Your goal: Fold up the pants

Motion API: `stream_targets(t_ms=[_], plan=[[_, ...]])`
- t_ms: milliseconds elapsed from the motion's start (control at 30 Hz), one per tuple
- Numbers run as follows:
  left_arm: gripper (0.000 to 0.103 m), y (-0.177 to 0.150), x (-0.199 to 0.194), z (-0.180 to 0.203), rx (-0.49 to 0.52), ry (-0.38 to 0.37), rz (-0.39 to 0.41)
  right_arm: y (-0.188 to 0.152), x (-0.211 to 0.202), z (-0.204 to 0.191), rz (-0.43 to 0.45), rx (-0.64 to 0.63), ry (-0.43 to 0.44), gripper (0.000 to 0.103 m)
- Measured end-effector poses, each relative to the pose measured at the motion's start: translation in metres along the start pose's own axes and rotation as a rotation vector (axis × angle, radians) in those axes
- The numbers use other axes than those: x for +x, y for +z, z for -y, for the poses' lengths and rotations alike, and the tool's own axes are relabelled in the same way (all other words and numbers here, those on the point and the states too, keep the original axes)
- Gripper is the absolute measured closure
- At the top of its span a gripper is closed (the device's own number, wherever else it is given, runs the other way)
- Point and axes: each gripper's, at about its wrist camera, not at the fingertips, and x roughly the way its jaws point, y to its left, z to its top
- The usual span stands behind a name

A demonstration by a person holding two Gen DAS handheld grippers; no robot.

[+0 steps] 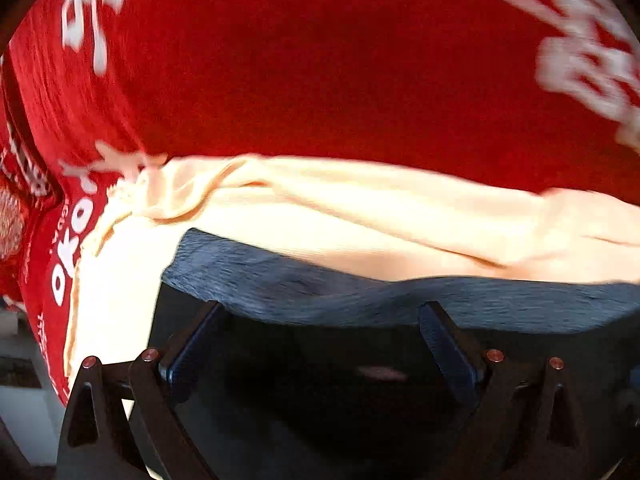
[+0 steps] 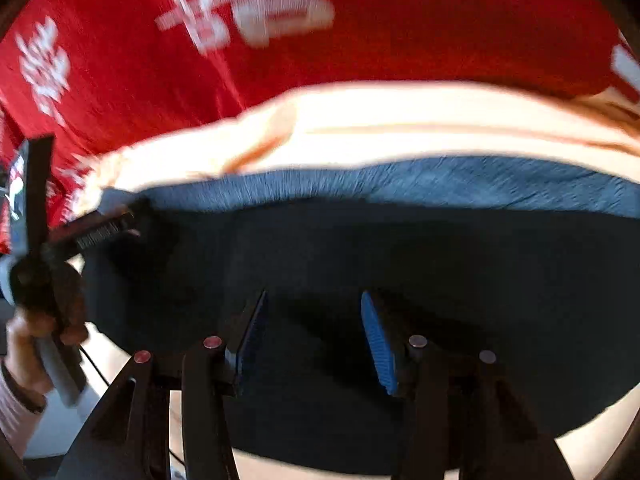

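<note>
Dark pants (image 2: 360,280) lie spread on a pale cloth (image 1: 360,216) over a red printed cover (image 1: 320,60); a blue-grey band (image 2: 400,184), seemingly a turned-up edge or the garment's lighter face, runs along the far side.

Right gripper (image 2: 316,340): poised above the dark fabric, jaws partly apart, nothing visibly between the blue pads (image 2: 380,344); judged empty.

Left gripper (image 1: 320,336): jaws wide apart over the near edge of the same garment, pads clear of the cloth; judged empty. In the right view it appears at the left edge, carried by a hand (image 2: 28,344).

Progress: the garment appears as one broad dark mass; whether a fold has been made cannot be told through the blur; no compact folded stack is evident, so at least one fold is judged outstanding; both tools would need to take an edge first.
</note>
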Motion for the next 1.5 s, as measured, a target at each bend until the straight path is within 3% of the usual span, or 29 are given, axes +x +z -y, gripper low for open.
stream_targets(t_ms=[67, 200, 333, 467, 633, 800, 1033, 1067, 1100, 1133, 1233, 1300, 1367, 1400, 1467, 1500], plan=[[0.005, 0.004, 0.012, -0.021, -0.047, -0.003, -0.009, -0.003, 0.0, -0.007, 0.04, -0.026, -0.027, 0.045], [0.005, 0.008, 0.009, -0.054, -0.089, -0.021, -0.035, -0.009, -0.008, -0.005, 0.014, 0.004, -0.014, 0.045], [0.005, -0.019, -0.024, -0.064, -0.044, -0.121, -0.042, -0.044, -0.038, 0.008, 0.026, 0.128, 0.148, 0.045], [0.005, -0.06, -0.019, -0.056, 0.061, -0.088, -0.086, -0.103, -0.036, 0.007, -0.061, 0.228, 0.315, 0.045], [0.0, -0.078, -0.008, -0.077, -0.061, -0.165, -0.1, -0.133, -0.016, 0.006, -0.058, 0.306, 0.384, 0.049], [0.0, -0.077, -0.011, -0.068, -0.007, -0.124, -0.082, -0.133, -0.021, 0.01, -0.002, 0.341, 0.437, 0.053], [0.0, -0.075, -0.009, -0.069, 0.002, -0.134, -0.082, -0.123, 0.007, 0.008, -0.028, 0.419, 0.463, 0.055], [0.0, -0.076, -0.007, -0.069, 0.012, -0.135, -0.083, -0.122, 0.009, 0.008, -0.032, 0.436, 0.469, 0.062], [0.0, -0.076, -0.008, -0.067, 0.024, -0.136, -0.084, -0.119, 0.009, 0.006, -0.037, 0.449, 0.463, 0.091], [0.0, -0.075, -0.008, -0.066, 0.042, -0.134, -0.083, -0.116, 0.004, 0.003, -0.027, 0.439, 0.453, 0.094], [0.0, -0.074, -0.011, -0.068, 0.09, -0.126, -0.065, -0.119, -0.014, -0.006, 0.023, 0.374, 0.414, 0.096], [0.0, -0.076, -0.012, -0.066, 0.094, -0.125, -0.06, -0.132, 0.001, -0.003, -0.029, 0.389, 0.367, 0.096], [0.0, -0.073, -0.018, -0.062, 0.08, -0.105, -0.071, -0.143, 0.009, 0.005, -0.057, 0.444, 0.383, 0.096], [0.0, -0.073, -0.02, -0.061, 0.082, -0.088, -0.079, -0.145, 0.003, 0.006, -0.055, 0.448, 0.405, 0.094], [0.0, -0.079, -0.035, -0.051, 0.116, -0.063, -0.075, -0.143, -0.012, 0.006, -0.063, 0.391, 0.365, 0.09], [0.0, -0.082, -0.042, -0.043, 0.14, -0.074, -0.066, -0.143, -0.021, 0.011, -0.058, 0.372, 0.351, 0.082]])
